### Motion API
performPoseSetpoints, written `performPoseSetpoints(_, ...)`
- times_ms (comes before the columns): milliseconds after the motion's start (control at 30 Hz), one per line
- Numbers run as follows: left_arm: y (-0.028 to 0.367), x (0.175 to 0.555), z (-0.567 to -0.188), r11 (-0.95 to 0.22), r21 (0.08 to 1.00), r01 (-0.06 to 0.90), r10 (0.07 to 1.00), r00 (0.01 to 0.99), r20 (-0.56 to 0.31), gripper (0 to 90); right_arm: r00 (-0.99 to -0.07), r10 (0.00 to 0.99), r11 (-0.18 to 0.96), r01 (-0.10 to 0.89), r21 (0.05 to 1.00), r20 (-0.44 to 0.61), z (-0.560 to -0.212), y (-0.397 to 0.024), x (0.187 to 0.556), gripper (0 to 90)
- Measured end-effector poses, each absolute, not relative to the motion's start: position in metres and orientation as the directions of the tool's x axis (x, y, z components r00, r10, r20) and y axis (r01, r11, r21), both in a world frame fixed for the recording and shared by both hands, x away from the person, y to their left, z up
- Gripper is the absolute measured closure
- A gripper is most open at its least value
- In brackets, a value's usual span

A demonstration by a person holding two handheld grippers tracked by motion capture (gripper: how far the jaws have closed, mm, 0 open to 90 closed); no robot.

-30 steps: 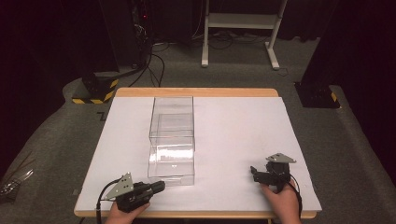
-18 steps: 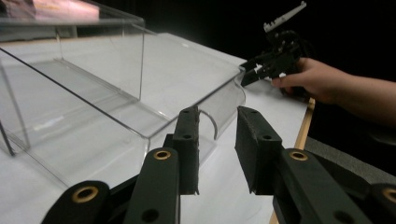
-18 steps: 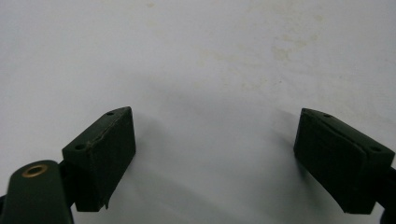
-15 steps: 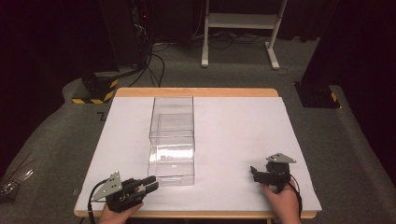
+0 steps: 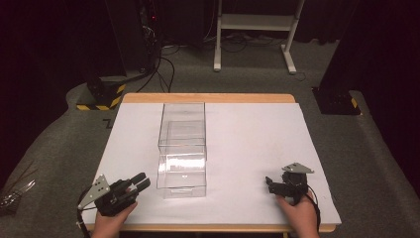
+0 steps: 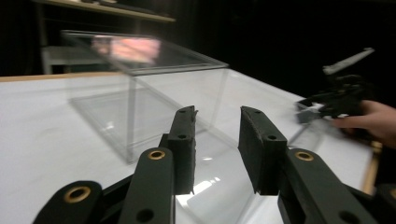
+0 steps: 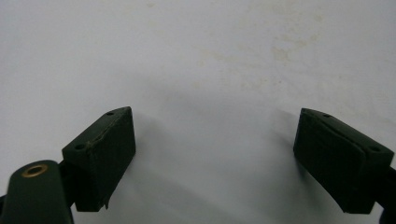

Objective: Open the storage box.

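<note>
A tall clear plastic box [image 5: 182, 148] stands on the white sheet [image 5: 252, 134] left of centre, its long side running away from me. It looks like two sections end to end. My left gripper [image 5: 142, 181] lies at the front left, jaws pointing toward the box's near corner and a short way from it. In the left gripper view the gripper [image 6: 217, 126] is open with nothing between the jaws, and the box [image 6: 154, 79] rises just ahead. My right gripper [image 5: 269, 182] rests at the front right. In its own view it [image 7: 215, 140] is wide open over bare sheet.
The table's wooden front edge [image 5: 208, 228] runs just below both hands. Beyond the table stand a white frame [image 5: 252, 29] and dark equipment with cables [image 5: 148, 59] on grey carpet. The other hand and its gripper [image 6: 334, 100] appear at the right of the left gripper view.
My left gripper has slid left along the front edge, away from the box's near end, and turned a little. The right gripper has stayed put.
</note>
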State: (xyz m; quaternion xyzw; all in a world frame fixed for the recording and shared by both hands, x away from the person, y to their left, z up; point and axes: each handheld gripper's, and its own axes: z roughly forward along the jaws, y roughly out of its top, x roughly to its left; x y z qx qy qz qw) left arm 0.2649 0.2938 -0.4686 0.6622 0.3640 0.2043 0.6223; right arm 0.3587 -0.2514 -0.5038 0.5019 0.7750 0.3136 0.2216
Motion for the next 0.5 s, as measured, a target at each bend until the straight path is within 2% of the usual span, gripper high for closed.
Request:
performPoseSetpoints(133, 0.306, 0.27, -0.473, 0.034, 0.968, 0.249, 0.802, 0.571, -0.174, 62.6, -0.399, 0.916, 0.301, 0.638, 0.709, -0.029, -0.504, -0.251, 0.359, 13.0)
performPoseSetpoints(267, 0.314, 0.276, -0.479, -0.028, 0.959, 0.281, 0.864, 0.489, -0.119, 59.0, -0.4, 0.916, 0.301, 0.638, 0.709, -0.029, -0.504, -0.252, 0.359, 13.0)
performPoseSetpoints(400, 0.316, 0.281, -0.488, -0.017, 0.939, 0.344, 0.901, 0.413, -0.135, 56.1, -0.398, 0.917, 0.299, 0.639, 0.708, -0.028, -0.504, -0.251, 0.359, 13.0)
performPoseSetpoints(433, 0.32, 0.284, -0.49, -0.103, 0.93, 0.352, 0.914, 0.402, -0.051, 55.6, -0.398, 0.917, 0.299, 0.639, 0.708, -0.028, -0.504, -0.251, 0.359, 13.0)
performPoseSetpoints(500, 0.318, 0.288, -0.494, -0.169, 0.909, 0.381, 0.929, 0.371, 0.017, 54.0, -0.398, 0.917, 0.299, 0.64, 0.708, -0.027, -0.504, -0.251, 0.359, 13.0)
